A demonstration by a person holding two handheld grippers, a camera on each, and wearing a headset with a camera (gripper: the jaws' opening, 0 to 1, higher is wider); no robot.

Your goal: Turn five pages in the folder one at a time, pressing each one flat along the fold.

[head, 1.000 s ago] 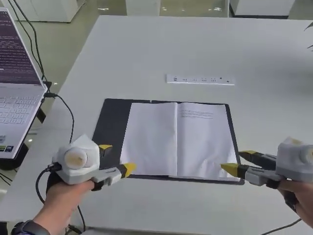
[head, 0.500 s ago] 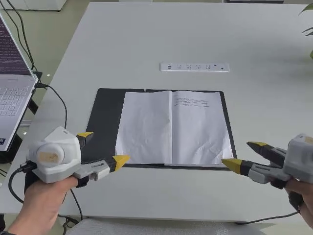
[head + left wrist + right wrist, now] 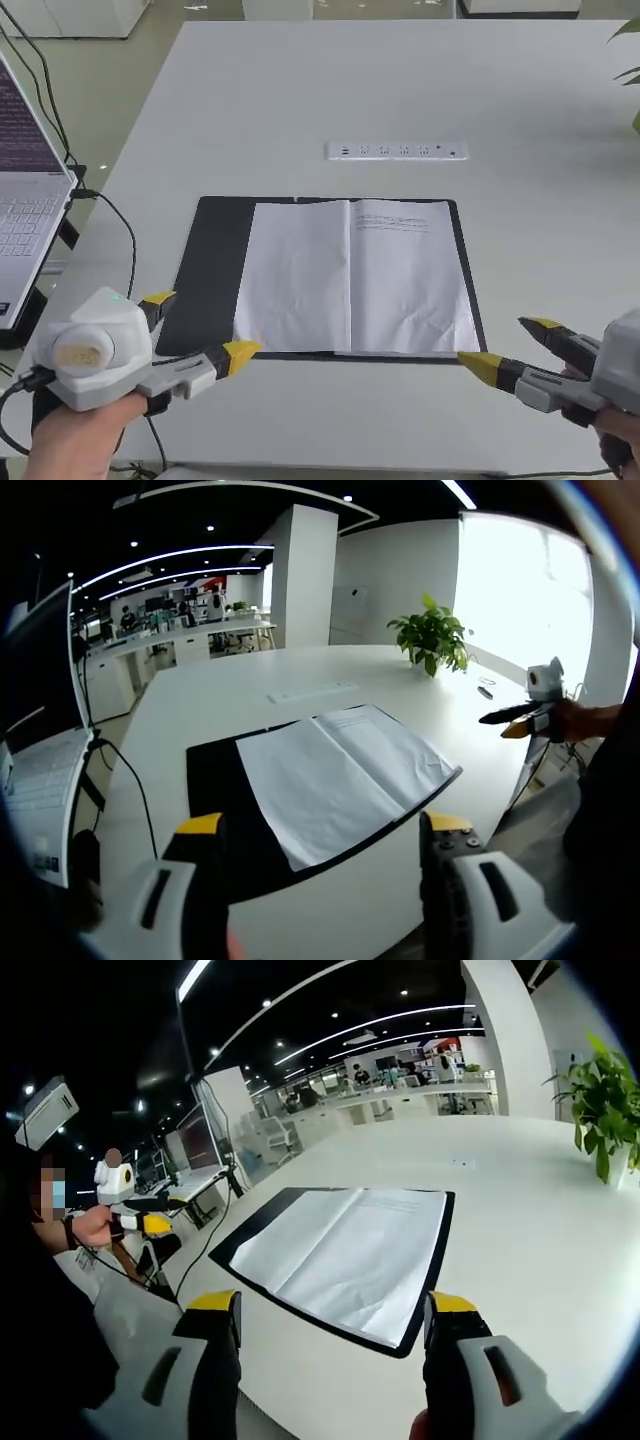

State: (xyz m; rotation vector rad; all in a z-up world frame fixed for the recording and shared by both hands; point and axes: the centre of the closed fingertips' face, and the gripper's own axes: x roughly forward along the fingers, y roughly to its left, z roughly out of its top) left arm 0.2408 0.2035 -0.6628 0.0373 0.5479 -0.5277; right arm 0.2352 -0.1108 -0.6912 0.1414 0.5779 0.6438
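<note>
A black, flat-lying folder [image 3: 215, 262] sits open on a broad white workbench table [image 3: 400, 80], its loose white paper pages [image 3: 300, 280] spread either side of the central fold, the right-hand sheet carrying a few lines of print at its top. The person's two hand-held tools flank the near edge of the folder. The left gripper [image 3: 200, 325], grey-bodied with yellow tips, hovers just off the lower left corner. The right gripper [image 3: 510, 345] hangs near the lower right corner, apart from the paper. Both have their jaws spread wide and empty, and neither touches the folder. That placement looks deliberate: the right tool appears set to catch the free corner of the right-hand sheet and carry it across, while the left waits on the side where a turned page would land and need pressing along the fold. How many of the five pages have gone over cannot be told from the stack. A white power strip [image 3: 397, 151] lies on the table well beyond the folder. An open silver laptop [image 3: 22, 215] stands off the left edge, trailing a black cable [image 3: 128, 245]. The left gripper view also shows a green potted plant [image 3: 432, 638] at the far side of the table.
</note>
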